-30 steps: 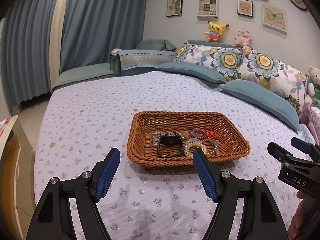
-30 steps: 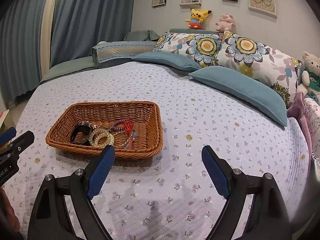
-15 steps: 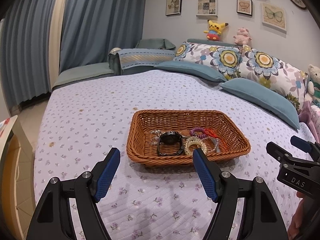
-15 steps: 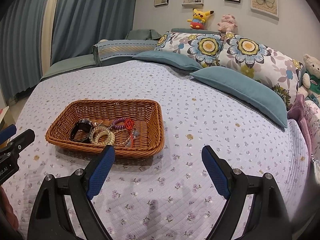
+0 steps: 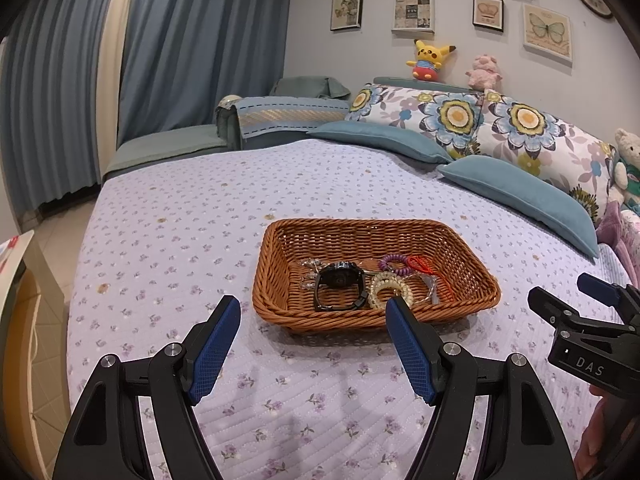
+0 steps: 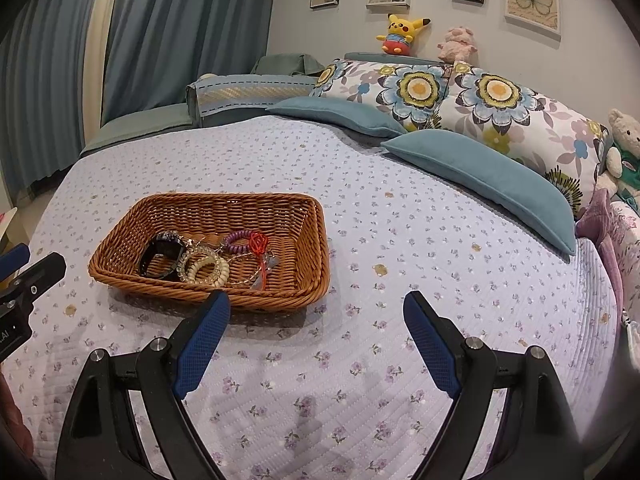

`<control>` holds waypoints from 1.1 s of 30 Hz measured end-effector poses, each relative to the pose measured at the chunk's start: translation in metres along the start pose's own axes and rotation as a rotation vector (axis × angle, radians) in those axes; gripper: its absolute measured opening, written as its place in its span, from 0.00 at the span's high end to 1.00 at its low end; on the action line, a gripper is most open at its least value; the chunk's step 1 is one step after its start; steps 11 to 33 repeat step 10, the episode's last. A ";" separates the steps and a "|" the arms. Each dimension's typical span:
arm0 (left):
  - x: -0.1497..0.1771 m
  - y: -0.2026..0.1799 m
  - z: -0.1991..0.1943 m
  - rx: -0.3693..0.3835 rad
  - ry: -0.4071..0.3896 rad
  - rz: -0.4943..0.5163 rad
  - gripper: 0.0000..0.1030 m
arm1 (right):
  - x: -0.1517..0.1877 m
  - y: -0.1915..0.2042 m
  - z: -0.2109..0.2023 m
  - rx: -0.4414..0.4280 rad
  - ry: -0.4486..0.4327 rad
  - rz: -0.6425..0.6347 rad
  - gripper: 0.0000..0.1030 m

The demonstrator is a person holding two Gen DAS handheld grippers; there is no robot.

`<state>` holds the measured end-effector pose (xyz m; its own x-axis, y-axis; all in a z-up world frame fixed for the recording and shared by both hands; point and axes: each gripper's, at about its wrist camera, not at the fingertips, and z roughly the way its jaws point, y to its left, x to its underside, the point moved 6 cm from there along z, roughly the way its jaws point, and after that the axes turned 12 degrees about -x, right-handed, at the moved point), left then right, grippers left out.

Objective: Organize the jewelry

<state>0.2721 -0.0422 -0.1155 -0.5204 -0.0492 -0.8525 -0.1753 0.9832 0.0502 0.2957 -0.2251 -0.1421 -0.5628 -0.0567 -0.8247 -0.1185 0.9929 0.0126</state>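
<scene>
Both the left gripper and the right gripper gape wide, holding nothing, above a bed. A wicker basket of jewelry sits just ahead of the left gripper, ahead-left of the right.

Blue curtains fill the upper left, framed pictures hang along the top. A Pikachu plush and pink plush sit above floral pillows, with teal cushions on the flowered bedspread mid-frame.

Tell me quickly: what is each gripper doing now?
Left gripper: open, holding nothing.
Right gripper: open, holding nothing.
</scene>
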 end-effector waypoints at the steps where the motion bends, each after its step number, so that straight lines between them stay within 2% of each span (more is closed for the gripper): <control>1: 0.000 0.000 0.000 0.000 -0.001 0.001 0.26 | 0.000 0.000 0.000 0.000 0.000 0.000 0.13; 6: -0.001 0.001 -0.002 -0.018 -0.018 0.008 0.26 | 0.001 0.000 0.001 0.000 0.004 -0.002 0.13; 9: -0.006 0.004 -0.010 -0.051 -0.072 0.019 0.26 | 0.002 -0.001 0.002 -0.001 0.006 -0.002 0.13; 33: -0.006 0.002 -0.010 -0.045 -0.072 0.030 0.26 | 0.002 -0.001 0.002 -0.001 0.006 -0.002 0.13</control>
